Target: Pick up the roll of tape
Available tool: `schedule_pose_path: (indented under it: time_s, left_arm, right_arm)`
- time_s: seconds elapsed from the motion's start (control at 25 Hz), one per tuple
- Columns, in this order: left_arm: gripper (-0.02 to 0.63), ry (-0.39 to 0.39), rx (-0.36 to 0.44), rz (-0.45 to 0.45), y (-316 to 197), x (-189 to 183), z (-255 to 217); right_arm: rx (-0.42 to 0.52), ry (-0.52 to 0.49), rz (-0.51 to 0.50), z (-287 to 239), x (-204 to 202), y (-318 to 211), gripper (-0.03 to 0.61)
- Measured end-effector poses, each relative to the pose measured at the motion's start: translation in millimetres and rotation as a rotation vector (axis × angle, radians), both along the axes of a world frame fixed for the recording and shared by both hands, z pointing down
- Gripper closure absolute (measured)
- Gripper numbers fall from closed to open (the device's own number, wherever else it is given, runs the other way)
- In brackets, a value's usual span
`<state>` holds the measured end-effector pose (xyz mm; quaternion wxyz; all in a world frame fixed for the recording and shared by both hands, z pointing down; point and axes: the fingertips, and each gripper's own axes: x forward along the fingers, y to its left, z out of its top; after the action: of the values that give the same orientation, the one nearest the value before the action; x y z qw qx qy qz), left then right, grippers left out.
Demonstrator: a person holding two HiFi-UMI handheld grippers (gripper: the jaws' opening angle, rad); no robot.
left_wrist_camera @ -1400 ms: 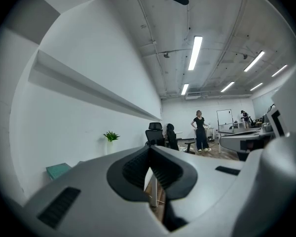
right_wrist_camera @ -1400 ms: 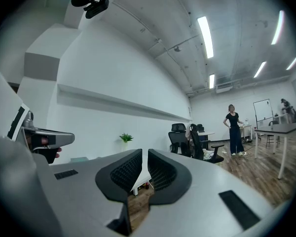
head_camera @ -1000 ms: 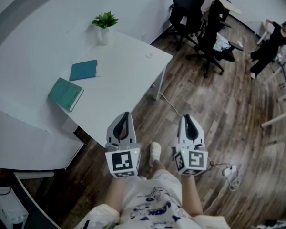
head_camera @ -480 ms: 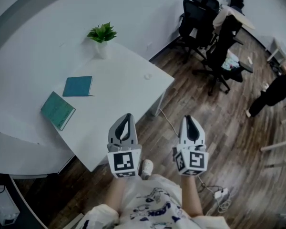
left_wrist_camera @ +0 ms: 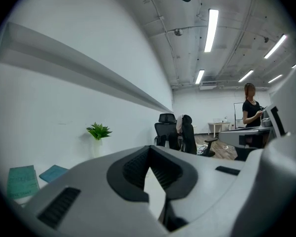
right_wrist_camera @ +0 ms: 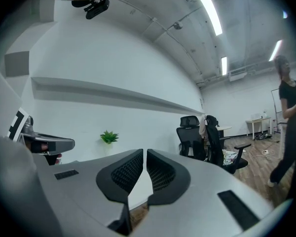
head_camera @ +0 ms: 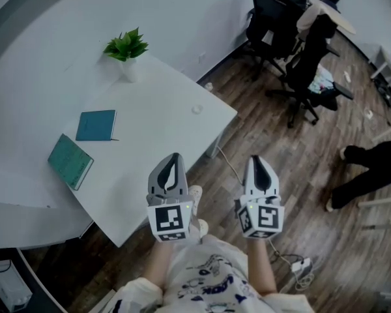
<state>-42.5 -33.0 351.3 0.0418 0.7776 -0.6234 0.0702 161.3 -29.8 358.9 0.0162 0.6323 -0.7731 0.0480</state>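
A small white round thing (head_camera: 197, 109), which looks like the roll of tape, lies near the far right edge of the white table (head_camera: 150, 149). In the head view my left gripper (head_camera: 173, 157) is held over the table's near right edge, shut and empty. My right gripper (head_camera: 255, 160) hangs beside it over the wooden floor, jaws together with nothing in them. Both are well short of the round thing. In the left gripper view my left gripper (left_wrist_camera: 149, 151) hides most of the table. The right gripper (right_wrist_camera: 144, 154) points toward the wall and the chairs.
Two teal books (head_camera: 96, 124) (head_camera: 70, 161) and a potted plant (head_camera: 125, 46) sit on the table. Black office chairs (head_camera: 280, 12) stand at the back right. A person in black (head_camera: 365, 168) is at the right. A power strip and cable (head_camera: 302, 266) lie on the floor.
The table, books and plant have slid left and nearer in the head view as I walk forward. The person in black has moved down the right side. Both grippers stay shut.
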Motion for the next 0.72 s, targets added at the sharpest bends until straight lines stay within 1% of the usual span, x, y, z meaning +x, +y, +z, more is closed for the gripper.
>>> schedule_pose_path:
  time_s: [0.12, 0.24, 0.4, 0.72]
  left_arm:
    - [0.614, 0.023, -0.016, 0.007, -29.3, 2.9, 5.4]
    - [0.614, -0.016, -0.020, 0.030, -63.4, 4.4, 13.2]
    - [0.614, -0.014, -0.050, 0.041, -109.4, 8.0, 23.6]
    - [0.614, -0.030, -0.123, 0.069, -188.4, 0.9, 52.5]
  right_arm:
    - [-0.017, -0.008, 0.016, 8.7, 2.0, -26.3, 0.554]
    - [-0.022, -0.001, 0.018, 11.9, 2.4, -56.6, 0.554]
    - [-0.039, 0.001, 0.024, 19.2, 4.6, -100.1, 0.554]
    - [-0.083, 0.005, 0.053, 36.7, -0.2, -177.9, 0.554]
